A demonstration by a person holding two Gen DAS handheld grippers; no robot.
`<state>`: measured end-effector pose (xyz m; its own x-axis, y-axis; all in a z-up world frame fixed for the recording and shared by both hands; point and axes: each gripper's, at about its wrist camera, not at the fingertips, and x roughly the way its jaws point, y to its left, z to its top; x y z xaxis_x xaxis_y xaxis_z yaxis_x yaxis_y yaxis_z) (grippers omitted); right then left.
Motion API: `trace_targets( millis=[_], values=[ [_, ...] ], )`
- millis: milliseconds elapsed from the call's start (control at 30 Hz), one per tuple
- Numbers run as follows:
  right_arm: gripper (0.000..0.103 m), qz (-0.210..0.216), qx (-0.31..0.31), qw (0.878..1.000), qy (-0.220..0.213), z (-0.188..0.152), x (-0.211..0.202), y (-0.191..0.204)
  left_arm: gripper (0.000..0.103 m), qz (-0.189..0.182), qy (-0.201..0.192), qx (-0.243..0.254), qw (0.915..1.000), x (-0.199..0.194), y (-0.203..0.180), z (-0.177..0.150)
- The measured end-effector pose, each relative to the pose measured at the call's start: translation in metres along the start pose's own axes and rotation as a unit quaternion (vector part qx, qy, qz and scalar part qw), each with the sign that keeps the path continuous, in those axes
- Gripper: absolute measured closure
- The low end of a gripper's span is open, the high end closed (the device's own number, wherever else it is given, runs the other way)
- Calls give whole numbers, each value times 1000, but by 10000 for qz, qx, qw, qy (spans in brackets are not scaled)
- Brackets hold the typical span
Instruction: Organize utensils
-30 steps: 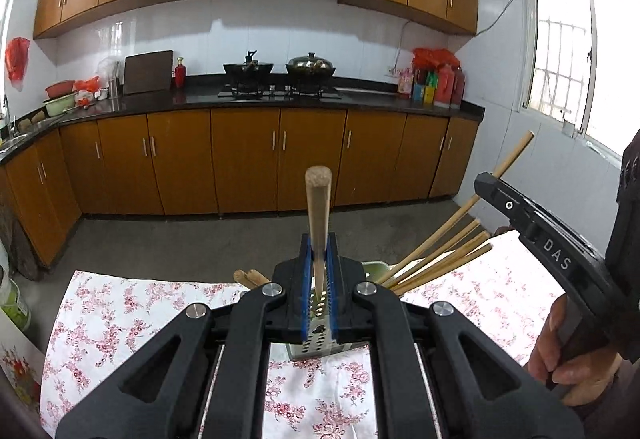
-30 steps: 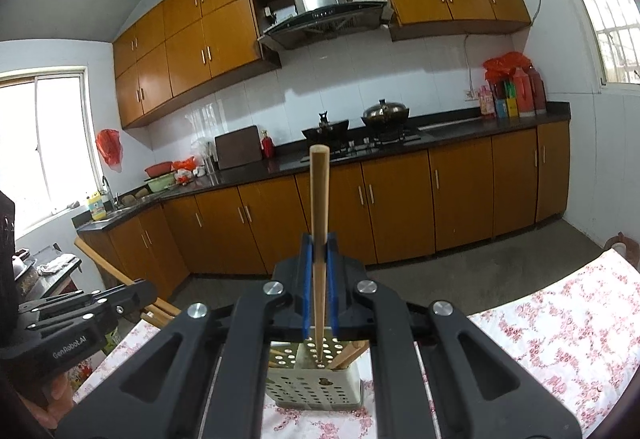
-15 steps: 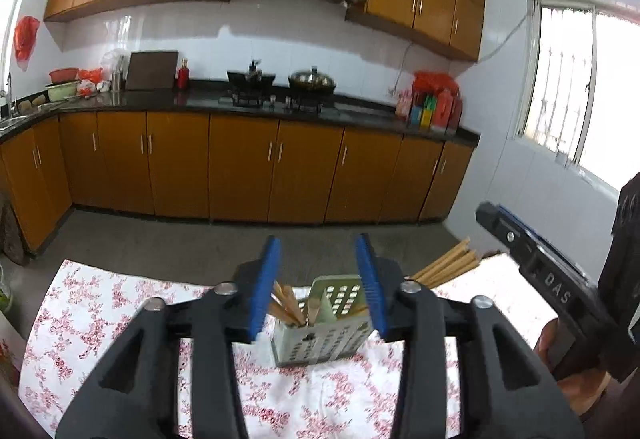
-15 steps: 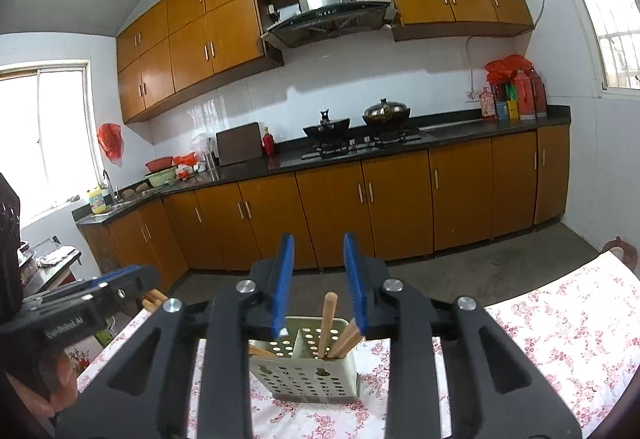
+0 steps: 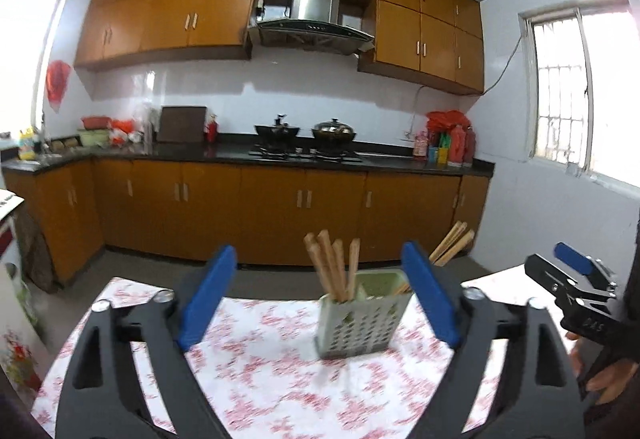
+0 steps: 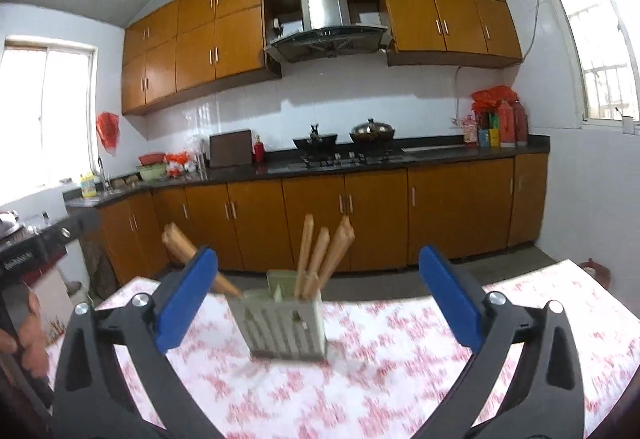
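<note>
Both of my hand-held grippers are empty: the left hand-held gripper (image 5: 316, 293) and the right hand-held gripper (image 6: 318, 297) have just been opening and now stand wide, with nothing between the blue pads. The utensil holder (image 5: 362, 313), a pale perforated box, stands on the bench (image 5: 256, 371) under its floral cloth, toward the far edge and about midway along it. In the left view 4 wooden chopsticks (image 5: 334, 265) stand upright in its left compartment, and more sticks (image 5: 452, 243) lean out of the right side. Judgement: the drop-in step looks finished for this pair, and both hands are clear of the holder. Both views are blurred, and I see no loose utensil on the cloth. Next move calls for finding any remaining piece first, then a low approach with jaws wide, clear of the leaning sticks.
</note>
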<state>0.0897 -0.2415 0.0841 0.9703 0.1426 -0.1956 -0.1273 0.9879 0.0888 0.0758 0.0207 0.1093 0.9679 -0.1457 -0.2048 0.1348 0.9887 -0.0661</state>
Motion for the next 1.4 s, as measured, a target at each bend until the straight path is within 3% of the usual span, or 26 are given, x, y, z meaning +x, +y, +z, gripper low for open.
trace_targets(
  millis=[133, 333, 600, 967, 1400],
  values=[
    [4, -131, -205, 9994, 230, -29, -13, 7, 2, 265, -150, 117, 9995, -19, -1, -28],
    [4, -204, -308, 9985, 414, -58, -27, 17, 2, 589, 148, 272, 9978, -30, -3, -67],
    [4, -183, -283, 9976, 600, -89, -36, 24, 2, 616, 361, 83, 9974, -42, 1, -102],
    [4, -296, -164, 9959, 835, -117, -37, 22, 2, 541, 422, 180, 9975, -48, -11, -122],
    [4, -331, -206, 9960, 807, -120, -37, 22, 2, 530, 511, 45, 9973, -47, -9, -133]
  ],
)
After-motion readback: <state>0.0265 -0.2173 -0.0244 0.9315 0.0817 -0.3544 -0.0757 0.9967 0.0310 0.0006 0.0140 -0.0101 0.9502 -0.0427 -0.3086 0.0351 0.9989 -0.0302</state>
